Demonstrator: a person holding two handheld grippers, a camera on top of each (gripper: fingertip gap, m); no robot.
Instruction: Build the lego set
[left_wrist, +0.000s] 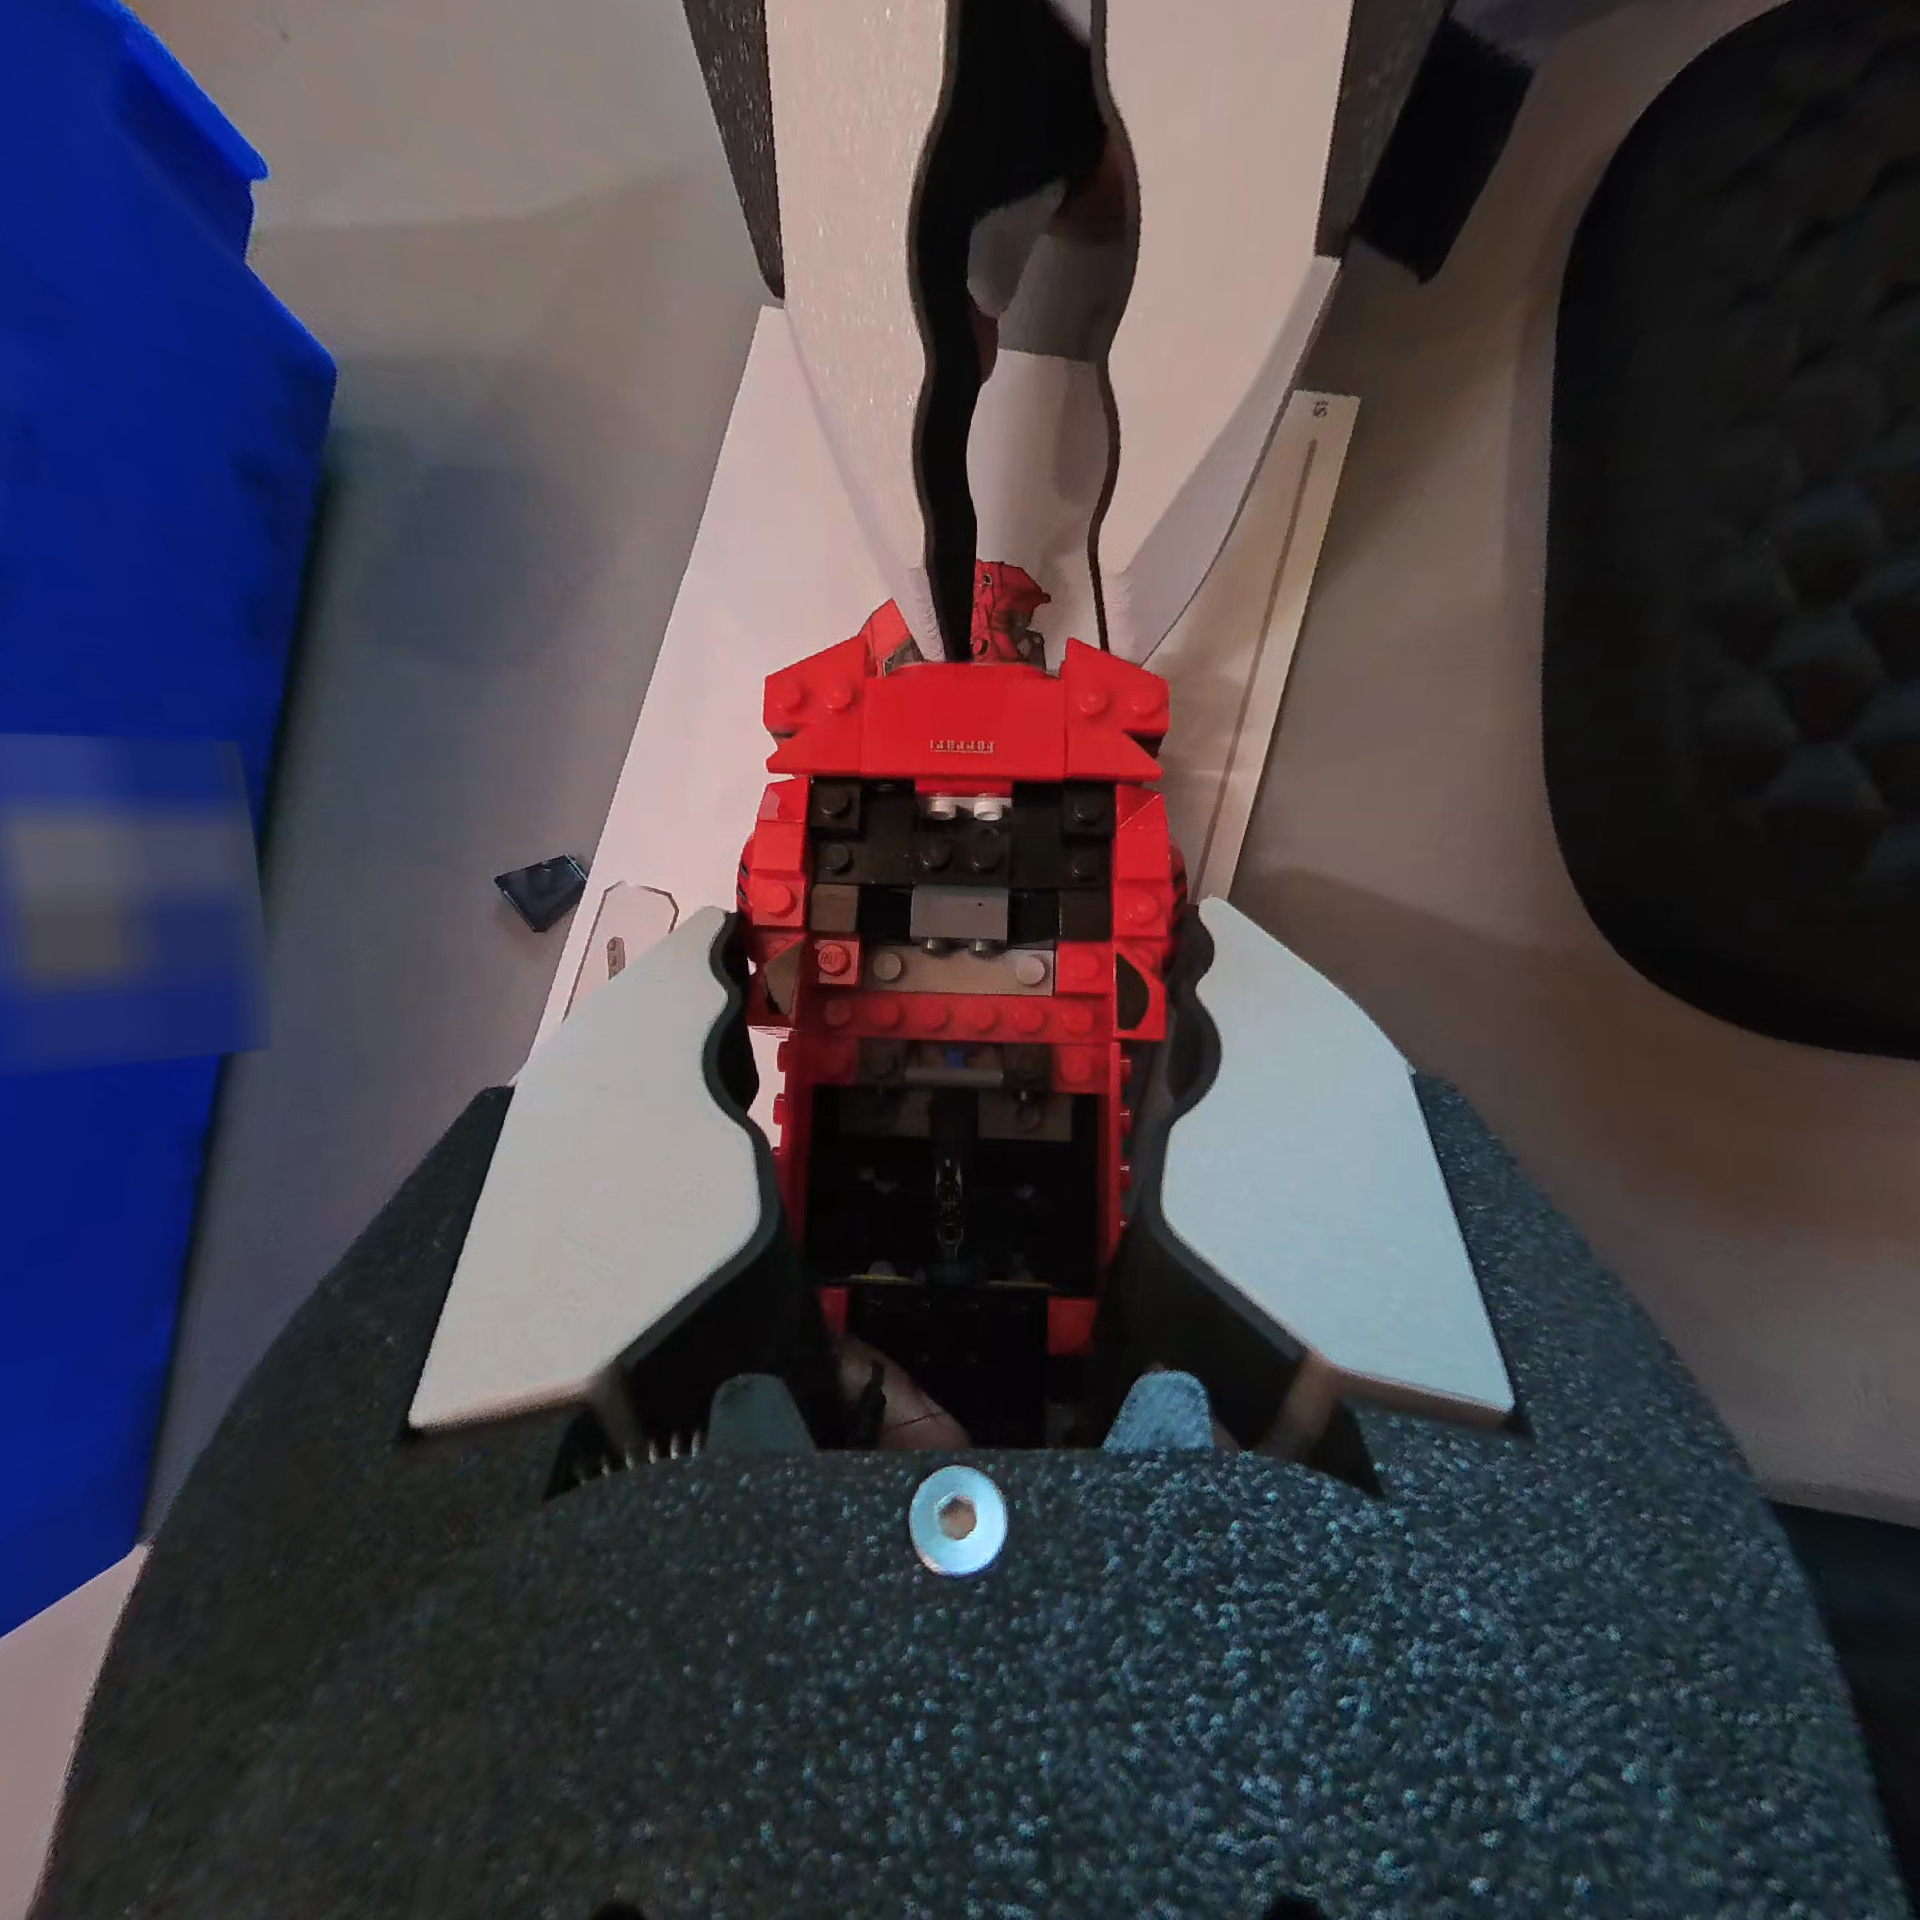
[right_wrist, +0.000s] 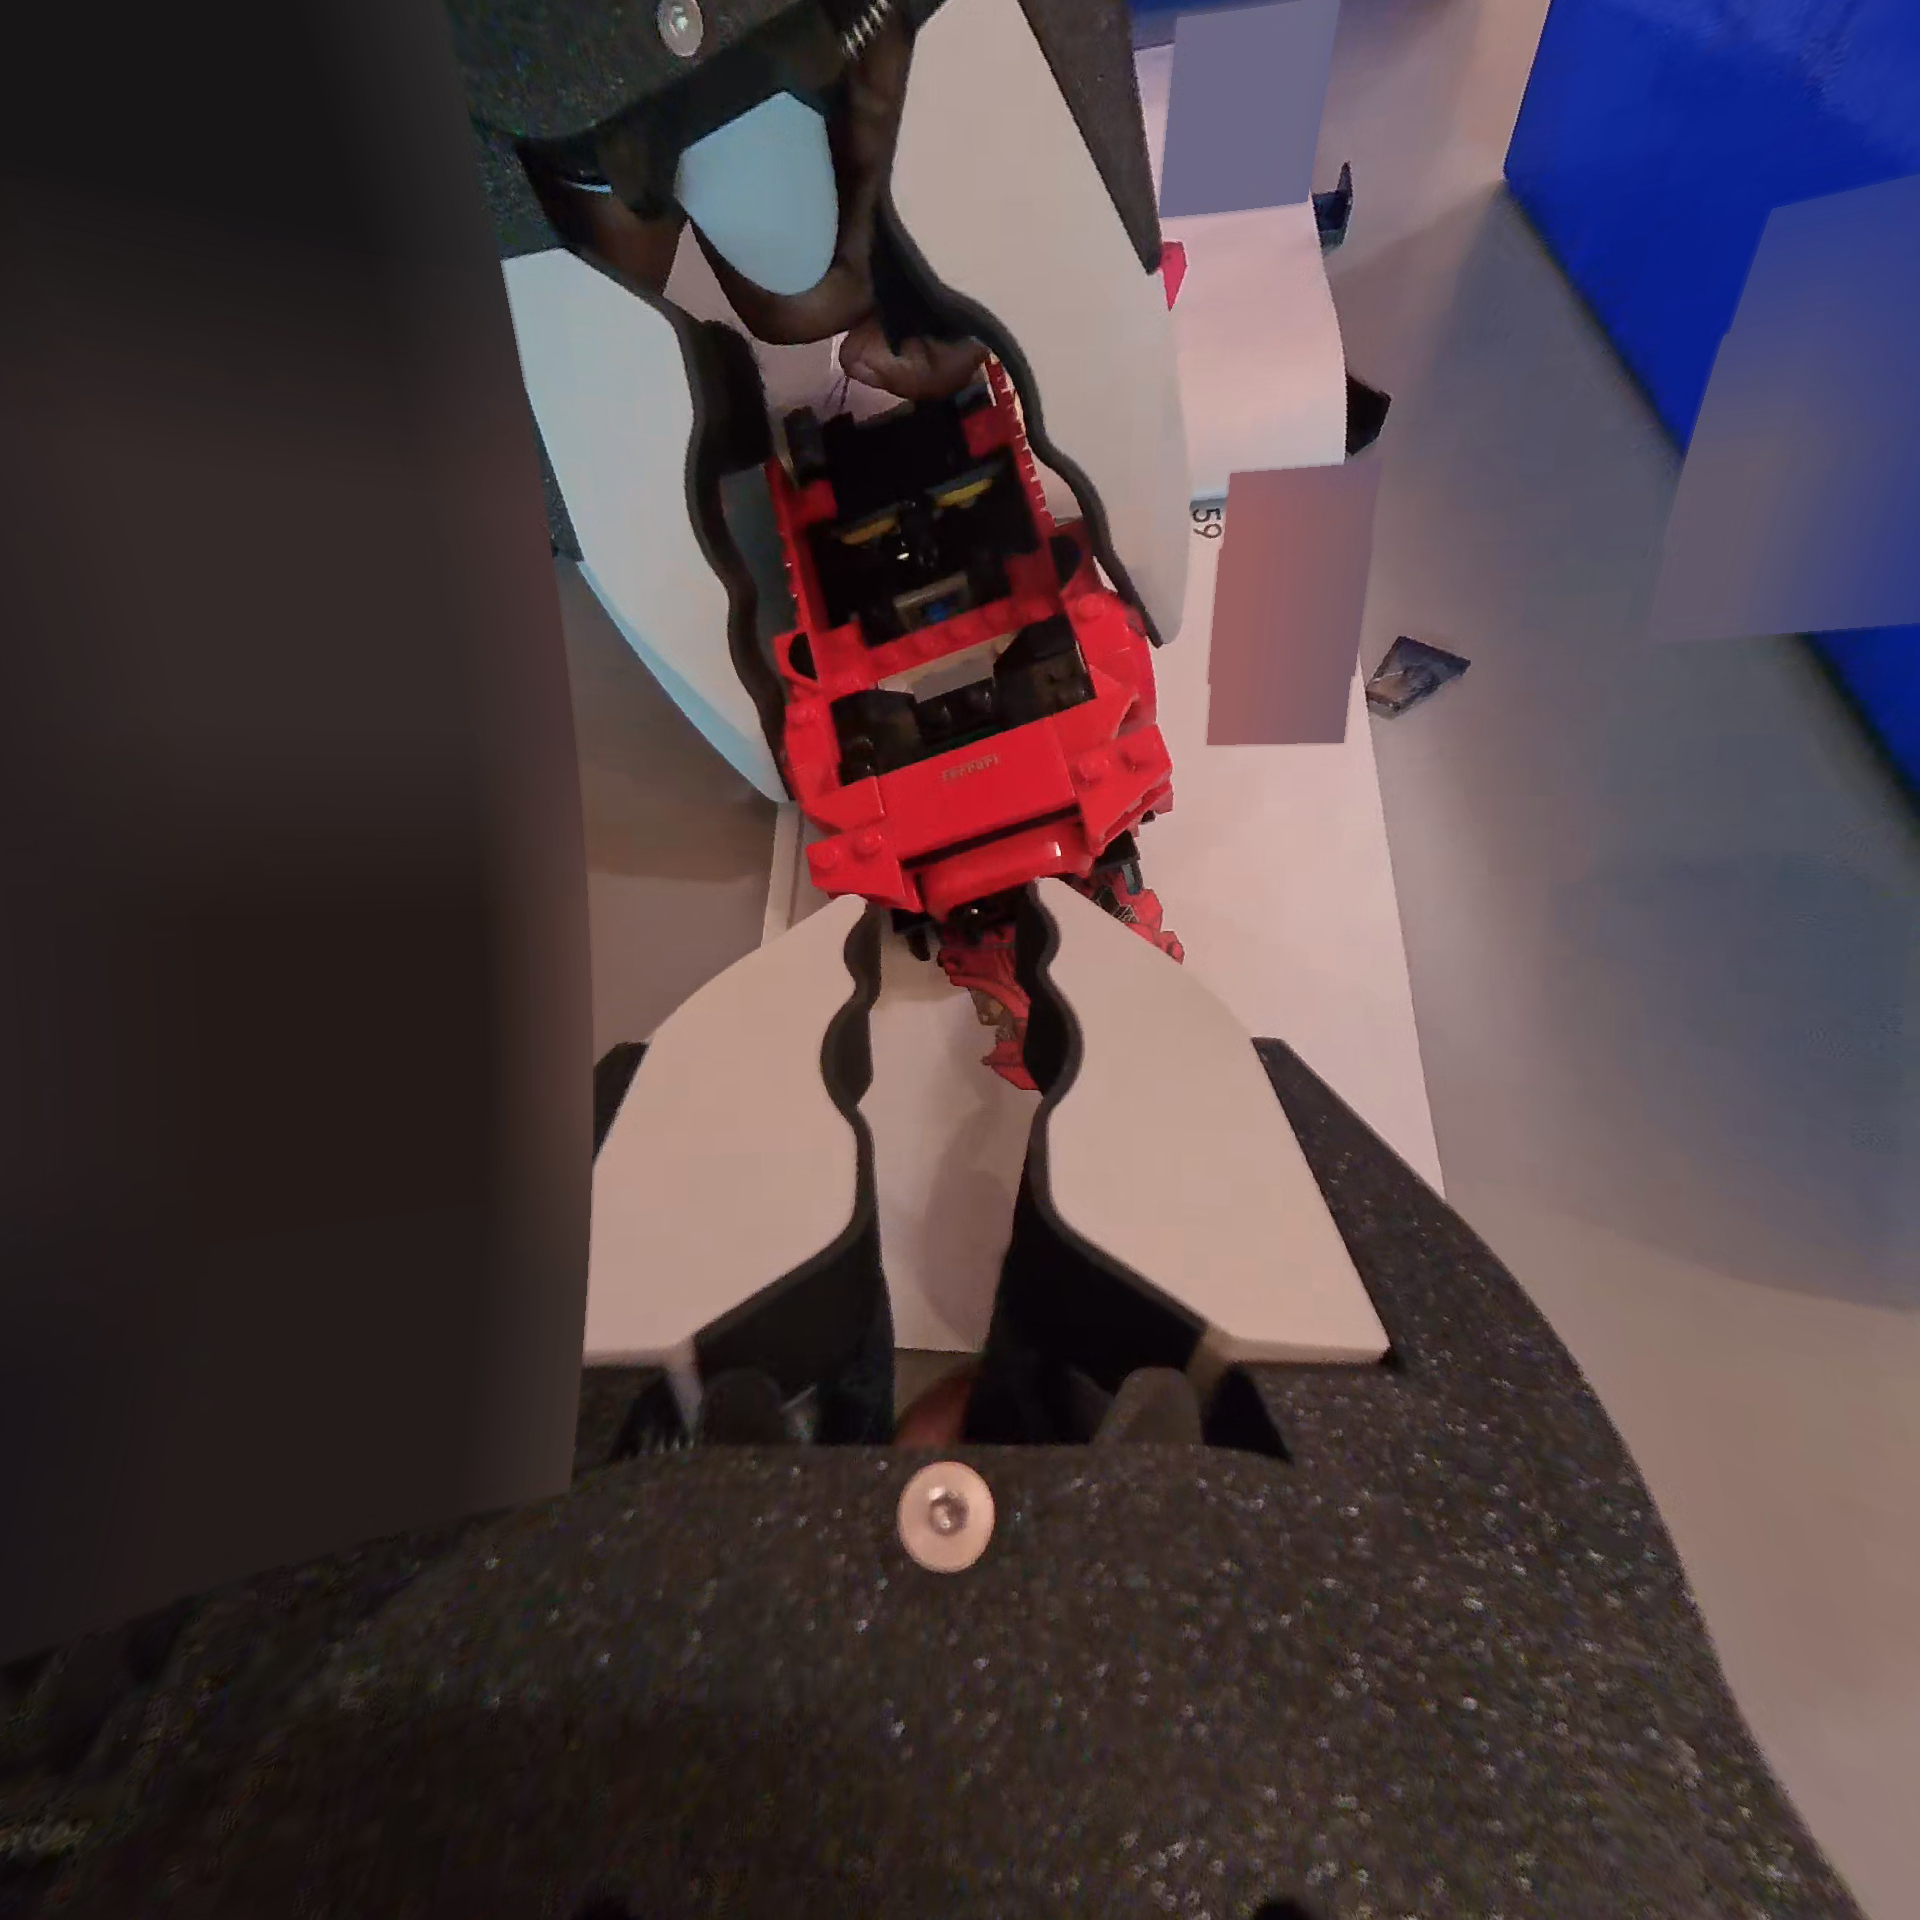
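Two grippers meet at one red and black lego car, which is part-built, its roof off and its black inside and studs showing. The left gripper is clenched on the car: its two pale fingers press the car's red flanks from either side, about the middle of the body, and the car's far end sticks out past the fingertips. From the right wrist view the same car lies between those fingers, above a white instruction sheet spread on the pale table.

The right gripper comes at the car's free end from the opposite side. Its fingertips sit close together at the car's lower red edge, with a narrow gap between them, and they seem to pinch a small piece there, though the contact is too hidden to be sure. A printed red car picture on the sheet shows through that gap.

A small dark blue piece lies loose on the table just beside the sheet. A blue bin stands near it. A dark padded seat fills the other side of the left wrist view.
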